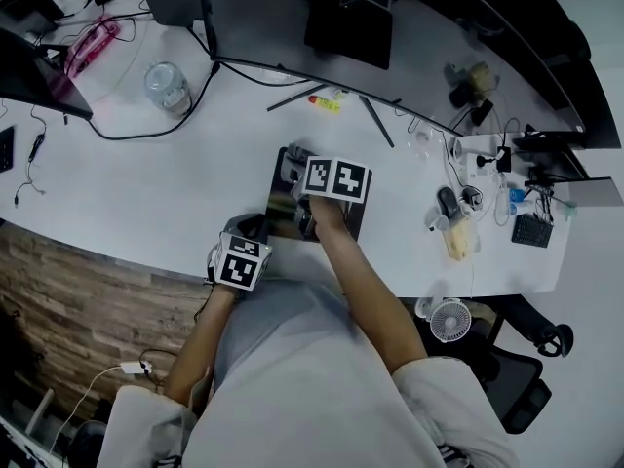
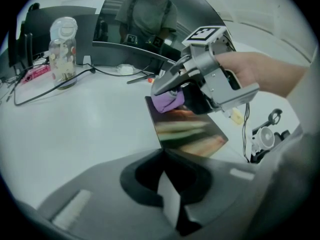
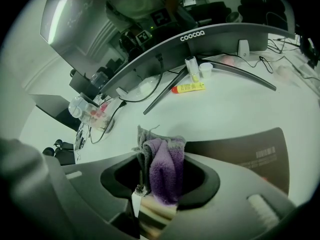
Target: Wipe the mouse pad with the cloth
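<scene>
Mouse pad (image 1: 283,208) lies at centre of the head view. The right gripper (image 3: 152,191) is clamped on the purple cloth (image 3: 162,166) over it, and the left gripper (image 2: 167,184) is nipped onto its lower-left corner. Risk: a hard stroke could tear that corner loose, so the pad slides or buckles.

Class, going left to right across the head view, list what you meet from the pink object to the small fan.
In order: pink object → clear jar → mouse pad → small white fan.
</scene>
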